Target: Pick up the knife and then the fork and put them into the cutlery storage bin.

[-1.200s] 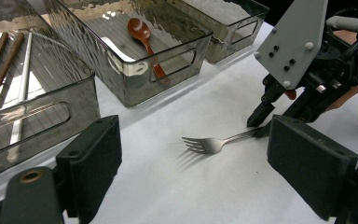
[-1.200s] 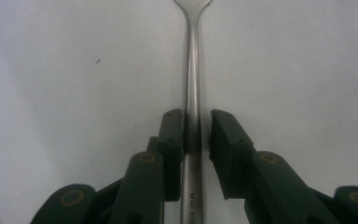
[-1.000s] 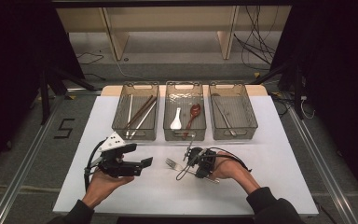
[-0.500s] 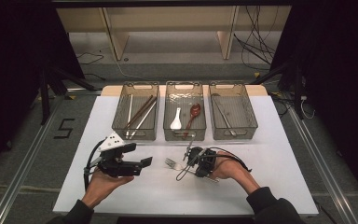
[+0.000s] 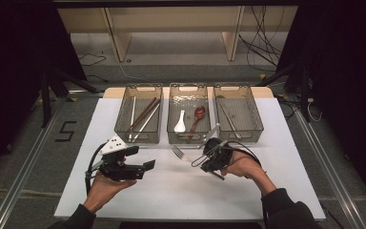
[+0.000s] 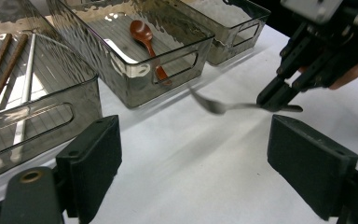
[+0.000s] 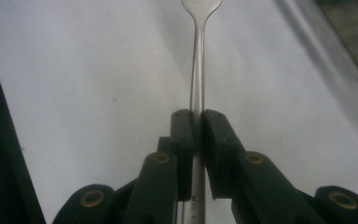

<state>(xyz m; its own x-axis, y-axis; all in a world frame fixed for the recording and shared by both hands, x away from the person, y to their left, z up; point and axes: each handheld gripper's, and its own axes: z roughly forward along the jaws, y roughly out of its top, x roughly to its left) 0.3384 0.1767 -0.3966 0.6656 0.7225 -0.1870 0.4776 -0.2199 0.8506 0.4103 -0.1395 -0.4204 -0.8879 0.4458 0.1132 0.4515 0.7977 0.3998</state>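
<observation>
1. Right claw (image 7: pixel 196 140): jaws clamped on the fork (image 5: pixel 181 153), pads pinching the thin handle edge-on. In the high view the fork is off the worktop (image 5: pixel 276 191), tines toward the person's left, just in front of the middle bin (image 5: pixel 188 88).
2. Left claw (image 6: pixel 214 172): jaws wide, nothing between them, hovering low over the worktop near the left bin (image 5: pixel 138 88).
3. Risk, pivot: grip sits well back on the handle, so the head overhangs far. A fast swing could make the fork rotate in the pads; cause = smooth metal on a narrow contact line.
4. Risk, rim strike: bin walls stand high. If the tines arrive too low they could catch a rim and lever the fork out of the grip.
5. Risk, mis-sort: left bin holds chopsticks (image 5: pixel 144 114), middle bin holds a white spoon (image 5: pixel 180 122) and a red-brown spoon (image 5: pixel 198 114), right bin (image 5: pixel 238 88) holds a thin metal utensil, type unclear. Releasing early would prob. drop the fork into the middle bin.
6. Materials:
   - Fork: polished steel, flat slim shank, blurred in the left gripper view.
   - Bins: smoky clear plastic, rippled walls, ribbed floors, cut-out handles.
   - Pads: matte black blocks, brass-coloured pivot pins.
   - Worktop: white, matte, flat.
</observation>
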